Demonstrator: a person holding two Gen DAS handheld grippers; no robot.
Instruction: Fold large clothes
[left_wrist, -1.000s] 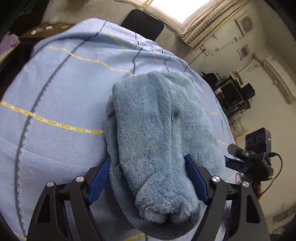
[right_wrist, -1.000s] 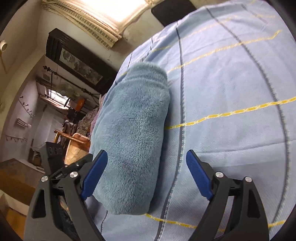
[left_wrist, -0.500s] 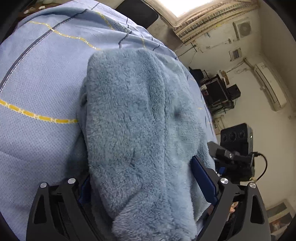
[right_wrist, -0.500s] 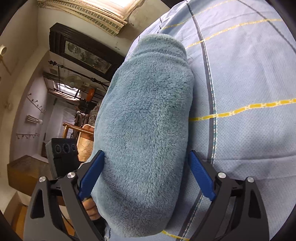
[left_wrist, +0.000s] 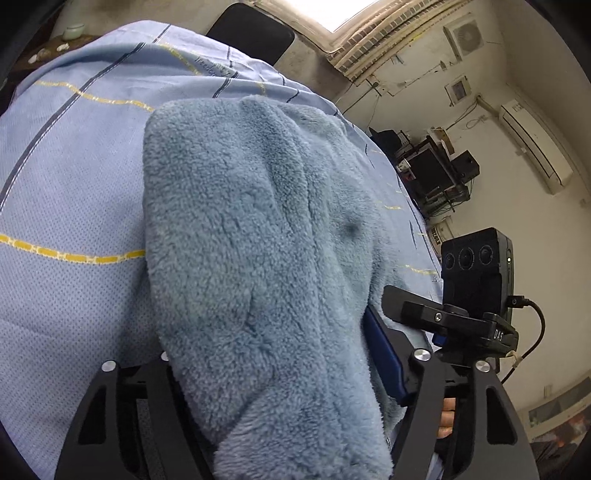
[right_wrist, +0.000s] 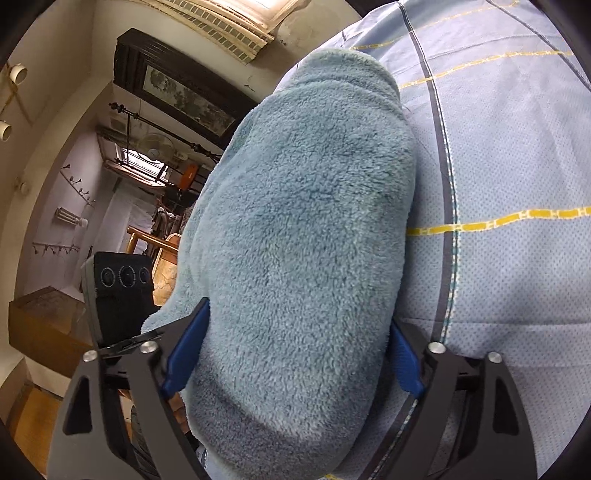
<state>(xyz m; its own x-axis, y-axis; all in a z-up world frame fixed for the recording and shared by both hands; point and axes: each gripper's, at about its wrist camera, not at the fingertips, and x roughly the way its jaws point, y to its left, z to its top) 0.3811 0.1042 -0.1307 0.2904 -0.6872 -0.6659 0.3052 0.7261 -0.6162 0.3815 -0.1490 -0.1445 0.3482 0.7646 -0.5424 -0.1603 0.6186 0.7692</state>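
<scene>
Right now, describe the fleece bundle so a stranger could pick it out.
Find the pale blue bedsheet with yellow and grey lines. On it lies a long folded fleece bundle, lying between both grippers' fingers. It is the only fuzzy, unpatterned teal-blue thing there.

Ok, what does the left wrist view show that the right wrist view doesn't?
Only the left wrist view: a white wall air conditioner, a dark equipment rack, and the right hand-held gripper. Only the right wrist view: a dark-framed painting, a wall fan and the left hand-held gripper. Both: the fluffy blue fleece garment folded on the light blue checked bedsheet, with each camera's own fingers straddling it.
</scene>
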